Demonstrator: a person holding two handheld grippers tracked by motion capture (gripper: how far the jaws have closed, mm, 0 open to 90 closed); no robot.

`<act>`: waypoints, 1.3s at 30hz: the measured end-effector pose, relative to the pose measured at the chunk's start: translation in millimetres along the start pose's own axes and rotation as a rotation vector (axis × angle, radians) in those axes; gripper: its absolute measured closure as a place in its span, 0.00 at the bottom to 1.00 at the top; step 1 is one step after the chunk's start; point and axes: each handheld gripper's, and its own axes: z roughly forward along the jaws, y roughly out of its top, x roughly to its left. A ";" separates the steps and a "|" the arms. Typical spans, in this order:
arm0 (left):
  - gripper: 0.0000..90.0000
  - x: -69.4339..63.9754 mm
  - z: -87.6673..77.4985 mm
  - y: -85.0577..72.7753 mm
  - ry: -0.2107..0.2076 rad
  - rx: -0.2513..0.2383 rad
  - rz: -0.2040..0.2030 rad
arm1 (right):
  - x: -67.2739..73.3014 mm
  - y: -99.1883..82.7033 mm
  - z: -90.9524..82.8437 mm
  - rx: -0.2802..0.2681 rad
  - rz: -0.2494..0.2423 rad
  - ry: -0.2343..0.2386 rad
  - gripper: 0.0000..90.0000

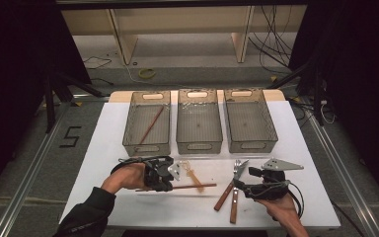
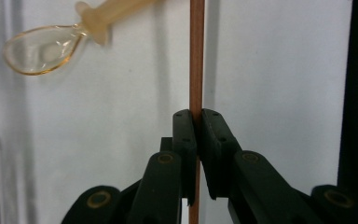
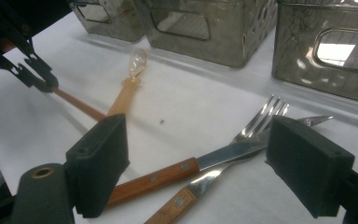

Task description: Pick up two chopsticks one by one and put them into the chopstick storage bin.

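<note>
A brown chopstick (image 2: 196, 56) is pinched by the left gripper (image 2: 197, 122) above the table (image 1: 128, 197); a second chopstick (image 1: 151, 125), lying in the left bin (image 1: 133, 143), is caught from overhead. The right gripper's (image 3: 196, 163) fingers are spread wide over a fork (image 3: 261, 119) and knife (image 3: 242, 150).

A white table (image 1: 306, 163) stands on a grey floor (image 1: 24, 168). The number 5 (image 1: 70, 137) is marked on the floor at nine o'clock. At twelve o'clock stands a pale wooden shelf (image 1: 177, 22). Black cables (image 1: 271, 44) lie at one o'clock. A yellow ring of tape (image 1: 147, 73) lies near eleven o'clock. Both sides are dark.
</note>
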 end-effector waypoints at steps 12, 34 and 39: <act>0.94 17.3 -29.6 -2.5 0.086 -0.121 -0.128 | -0.1 -0.1 0.0 -0.001 0.000 -0.001 0.24; 0.94 52.3 -57.6 -13.5 0.163 -0.275 -0.393 | -0.6 0.0 -0.1 -0.003 -0.001 0.001 0.24; 0.94 60.1 -66.2 -16.7 0.182 -0.308 -0.429 | -0.6 0.0 -0.1 -0.003 0.000 0.001 0.24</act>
